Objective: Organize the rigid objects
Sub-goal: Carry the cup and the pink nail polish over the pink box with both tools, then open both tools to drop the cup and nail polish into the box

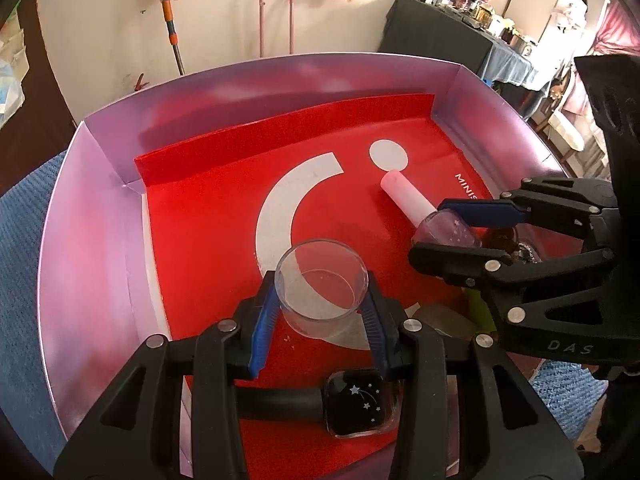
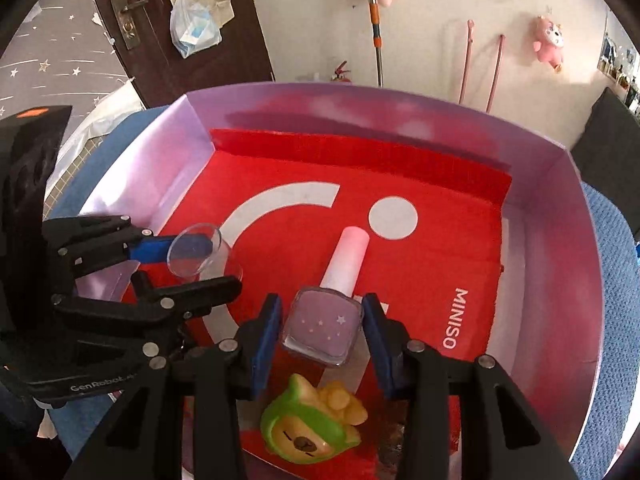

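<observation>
A clear glass cup (image 1: 322,284) sits between the blue pads of my left gripper (image 1: 320,312), which is shut on it just above the red sheet (image 1: 208,208) lining a lilac box (image 1: 100,240). In the right wrist view the same cup (image 2: 196,250) and left gripper (image 2: 218,266) are at the left. My right gripper (image 2: 320,320) is shut on the square body of a purple nail polish bottle (image 2: 320,326) whose pale pink cap (image 2: 346,260) points away. From the left wrist view, that bottle (image 1: 448,232) lies at the right in the right gripper (image 1: 434,232).
A black starred bottle (image 1: 360,406) lies under the left gripper. A green-hooded bear figure (image 2: 308,424) lies under the right gripper. The box walls (image 2: 560,240) ring the red sheet. A blue textured mat (image 2: 616,320) lies under the box. The far half of the sheet holds nothing.
</observation>
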`<state>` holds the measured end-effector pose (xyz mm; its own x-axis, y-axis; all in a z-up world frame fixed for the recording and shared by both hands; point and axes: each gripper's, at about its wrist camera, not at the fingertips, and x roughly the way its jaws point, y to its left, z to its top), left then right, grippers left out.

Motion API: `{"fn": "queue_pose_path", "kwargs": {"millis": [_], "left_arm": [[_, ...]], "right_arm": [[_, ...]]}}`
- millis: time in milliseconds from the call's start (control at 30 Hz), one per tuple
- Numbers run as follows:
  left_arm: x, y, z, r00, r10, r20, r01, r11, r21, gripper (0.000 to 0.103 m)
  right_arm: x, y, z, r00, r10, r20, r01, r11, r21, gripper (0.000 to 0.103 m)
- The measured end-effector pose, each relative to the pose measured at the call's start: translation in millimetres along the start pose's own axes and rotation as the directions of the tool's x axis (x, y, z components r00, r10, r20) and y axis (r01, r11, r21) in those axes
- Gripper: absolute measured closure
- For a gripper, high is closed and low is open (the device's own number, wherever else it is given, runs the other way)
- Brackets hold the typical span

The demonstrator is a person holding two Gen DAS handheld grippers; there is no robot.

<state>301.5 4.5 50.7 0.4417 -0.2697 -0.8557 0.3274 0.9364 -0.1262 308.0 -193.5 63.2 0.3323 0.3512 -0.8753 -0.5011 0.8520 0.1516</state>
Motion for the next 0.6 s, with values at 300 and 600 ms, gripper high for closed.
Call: {"fn": "queue_pose_path", "kwargs": {"millis": [300, 600], "left_arm": [[2.5, -6.3, 2.7, 1.0, 0.022, -0.007, -0.022, 1.0, 0.012, 0.065], [0.5, -0.7, 5.3, 1.0, 0.005, -0.004, -0.005, 1.0, -0.013, 0.05]], "right_arm": [[-0.5, 2.0, 3.9, 1.0, 0.01, -0.003, -0.01, 1.0, -0.006, 0.059], [-2.2, 3.2, 4.6, 1.0, 0.007, 0.003, -0.007, 1.0, -0.005, 0.059]]}}
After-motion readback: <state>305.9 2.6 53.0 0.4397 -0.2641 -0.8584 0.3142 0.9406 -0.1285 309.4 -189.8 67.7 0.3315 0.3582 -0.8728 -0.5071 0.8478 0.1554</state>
